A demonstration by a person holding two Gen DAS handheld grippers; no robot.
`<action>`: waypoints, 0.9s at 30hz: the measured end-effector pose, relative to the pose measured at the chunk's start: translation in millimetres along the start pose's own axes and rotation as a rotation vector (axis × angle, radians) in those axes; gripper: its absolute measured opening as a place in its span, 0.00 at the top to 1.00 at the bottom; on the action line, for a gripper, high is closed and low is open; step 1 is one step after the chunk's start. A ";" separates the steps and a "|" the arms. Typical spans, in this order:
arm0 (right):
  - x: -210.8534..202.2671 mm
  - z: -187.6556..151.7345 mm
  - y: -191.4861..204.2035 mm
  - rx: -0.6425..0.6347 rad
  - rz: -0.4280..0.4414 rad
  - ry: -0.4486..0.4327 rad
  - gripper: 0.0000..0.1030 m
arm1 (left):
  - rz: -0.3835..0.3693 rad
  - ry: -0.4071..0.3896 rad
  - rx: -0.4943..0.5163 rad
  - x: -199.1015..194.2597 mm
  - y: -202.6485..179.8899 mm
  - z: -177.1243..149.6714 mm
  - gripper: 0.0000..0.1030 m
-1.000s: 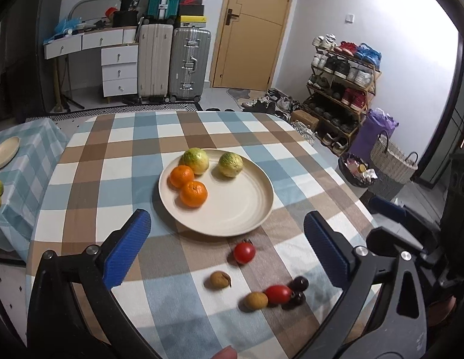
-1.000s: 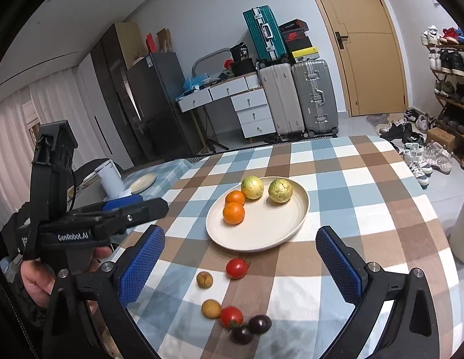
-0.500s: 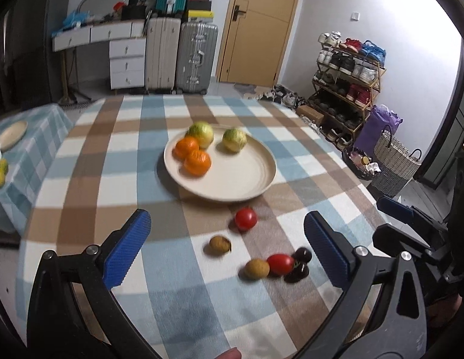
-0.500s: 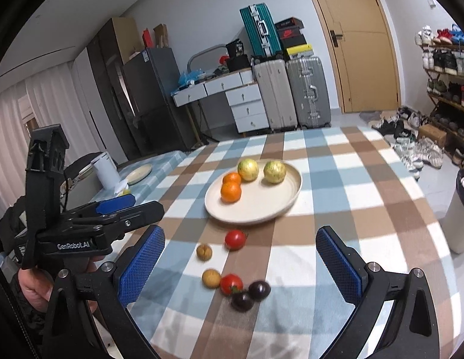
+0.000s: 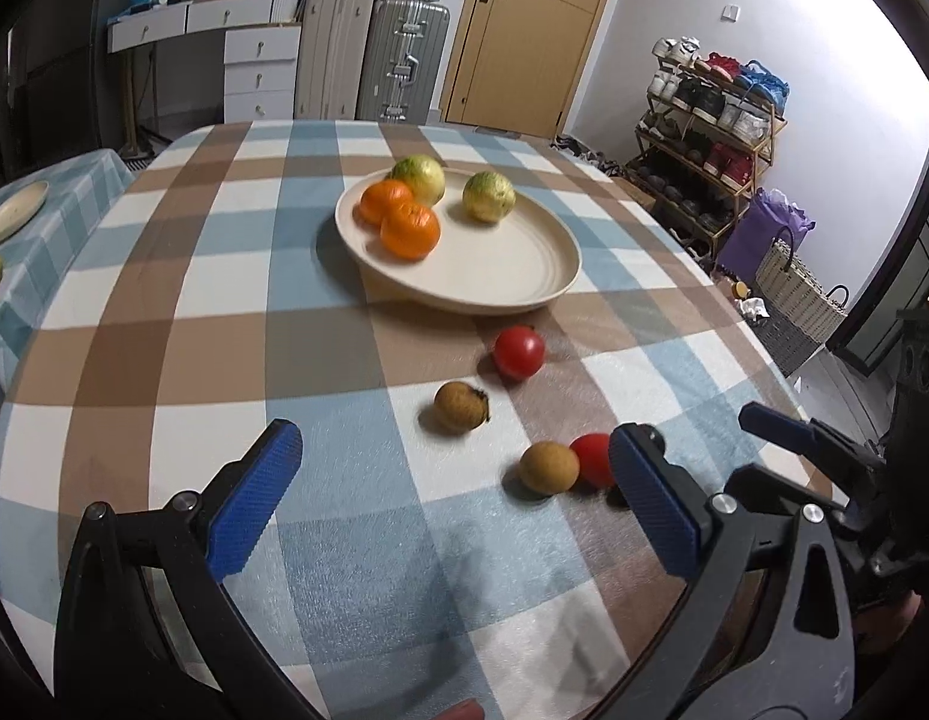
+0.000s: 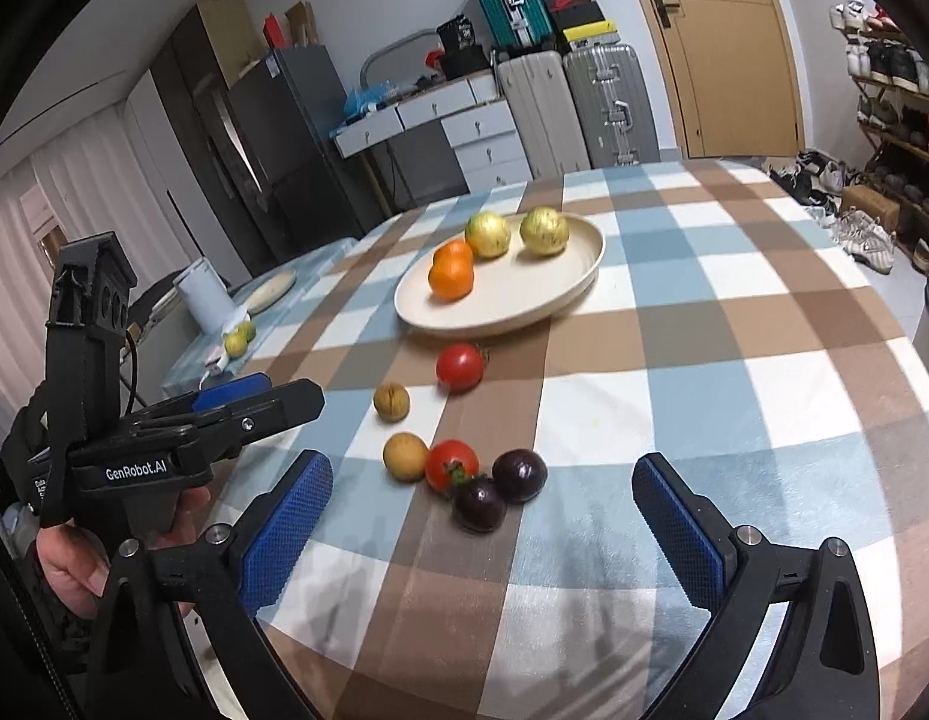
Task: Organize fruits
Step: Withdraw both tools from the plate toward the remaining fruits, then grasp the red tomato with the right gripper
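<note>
Worktop (image 5: 182, 276), checked cloth, fills both views. Against the views from 1 s and 0.5 s ago it now sits closer and lower in frame: both grippers have come down and forward toward the loose fruit at the near edge. Nothing on the cloth has moved. Judgement: approach phase, first pick not yet made.

Plate (image 5: 512, 276), cream, mid-worktop. Carries 2 oranges (image 5: 409, 229), touching, and 2 green-yellow fruits (image 5: 488, 197), 1 against the far orange, 1 apart. About half the plate is bare.

Left gripper (image 5: 455, 501): fingers spread wide, holding nothing, over the near cloth. Right gripper (image 6: 482, 534): fingers also spread wide, empty, just short of the dark fruit.

Loose fruit, all on the cloth between plate and grippers, 6 pieces:
- upper tomato (image 6: 460, 367), just off the plate rim, alone.
- upper brown fruit (image 6: 391, 401), small, rough skin, near it but apart.
- lower brown fruit (image 6: 405, 456), touching the lower tomato (image 6: 451, 464).
- 2 dark fruits (image 6: 519, 475), glossy purple-black, touching each other and the lower tomato's stem side.

Judgement: the cluster of 4 is tight; closing on 1 piece may nudge its neighbours. All are round and could roll.
</note>
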State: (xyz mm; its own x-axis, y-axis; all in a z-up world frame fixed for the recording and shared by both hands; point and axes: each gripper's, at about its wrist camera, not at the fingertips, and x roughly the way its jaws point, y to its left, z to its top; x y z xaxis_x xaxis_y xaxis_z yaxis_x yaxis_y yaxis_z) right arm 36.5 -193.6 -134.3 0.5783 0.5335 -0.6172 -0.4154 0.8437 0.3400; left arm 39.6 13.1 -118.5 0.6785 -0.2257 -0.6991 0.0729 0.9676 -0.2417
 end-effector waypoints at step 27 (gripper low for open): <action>121.3 59.8 1.5 -0.002 0.112 0.184 0.36 | 0.008 0.046 -0.057 51.9 43.4 18.7 0.01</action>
State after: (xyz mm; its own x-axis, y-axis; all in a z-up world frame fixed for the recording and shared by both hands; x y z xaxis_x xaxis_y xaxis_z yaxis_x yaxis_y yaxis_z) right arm 148.0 -124.1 -166.2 0.3906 0.6040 -0.6946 -0.4716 0.7794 0.4125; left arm 91.7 45.4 -152.7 0.6448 -0.2242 -0.7307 0.0251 0.9617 -0.2730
